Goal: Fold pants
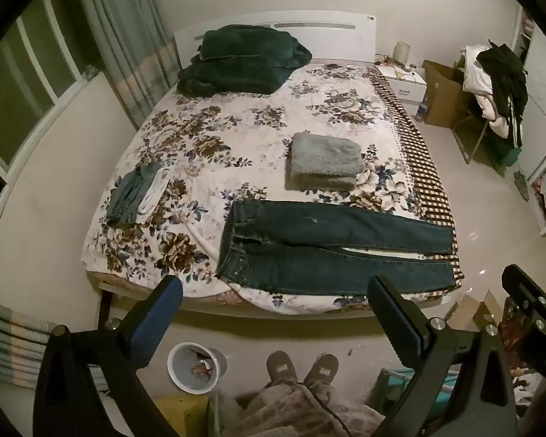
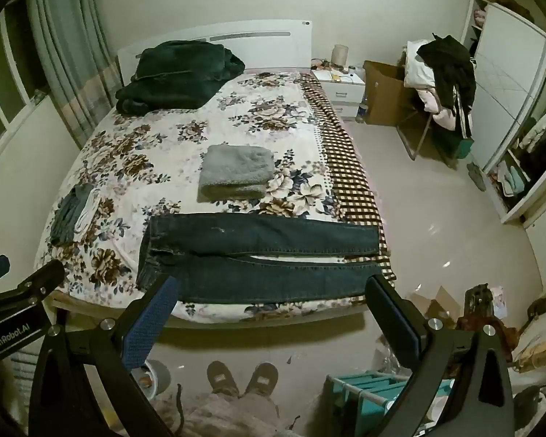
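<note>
Beyond both grippers, jeans flat on bed; left gripper, right gripper gaping wide, empty.

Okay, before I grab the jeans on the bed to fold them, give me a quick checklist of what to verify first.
1. Jeans lie flat, legs side by side: ok.
2. Left gripper open and empty: ok.
3. Right gripper open and empty: ok.
4. Grey folded towel apart from the jeans: ok.
5. Leg cuffs fully on the bed: cannot tell, they reach the edge.
6. Grippers touching the denim: not ok, both held short.
</note>
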The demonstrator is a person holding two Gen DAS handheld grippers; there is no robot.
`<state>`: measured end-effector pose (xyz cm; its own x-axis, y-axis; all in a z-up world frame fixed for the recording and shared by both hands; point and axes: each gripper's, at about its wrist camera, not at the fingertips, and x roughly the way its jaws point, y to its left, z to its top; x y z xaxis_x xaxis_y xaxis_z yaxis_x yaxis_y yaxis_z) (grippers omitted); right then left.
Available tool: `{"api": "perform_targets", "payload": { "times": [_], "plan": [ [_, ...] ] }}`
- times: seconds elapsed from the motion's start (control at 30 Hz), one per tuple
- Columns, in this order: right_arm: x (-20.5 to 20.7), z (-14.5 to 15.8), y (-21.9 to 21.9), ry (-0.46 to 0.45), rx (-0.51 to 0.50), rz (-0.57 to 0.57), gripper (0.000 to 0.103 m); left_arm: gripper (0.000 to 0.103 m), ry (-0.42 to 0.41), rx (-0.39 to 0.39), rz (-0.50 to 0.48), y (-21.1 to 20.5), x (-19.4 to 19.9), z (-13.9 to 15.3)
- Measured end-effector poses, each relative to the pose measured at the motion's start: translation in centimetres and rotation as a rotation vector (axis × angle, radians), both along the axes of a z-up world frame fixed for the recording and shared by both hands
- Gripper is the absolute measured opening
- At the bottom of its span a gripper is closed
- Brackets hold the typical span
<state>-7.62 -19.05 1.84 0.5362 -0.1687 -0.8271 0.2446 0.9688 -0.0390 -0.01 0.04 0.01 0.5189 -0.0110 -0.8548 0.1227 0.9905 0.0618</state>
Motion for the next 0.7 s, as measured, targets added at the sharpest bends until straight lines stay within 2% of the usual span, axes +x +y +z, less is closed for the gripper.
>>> {"api": "perform_targets", "payload": {
  "times": [0.7],
  "plan": [
    [0.5,0.3,0.8,0.019,-0.001,0.027,0.103,0.103,0.004,0.001,0.001,-0.3,0.5,0.5]
  ]
}}
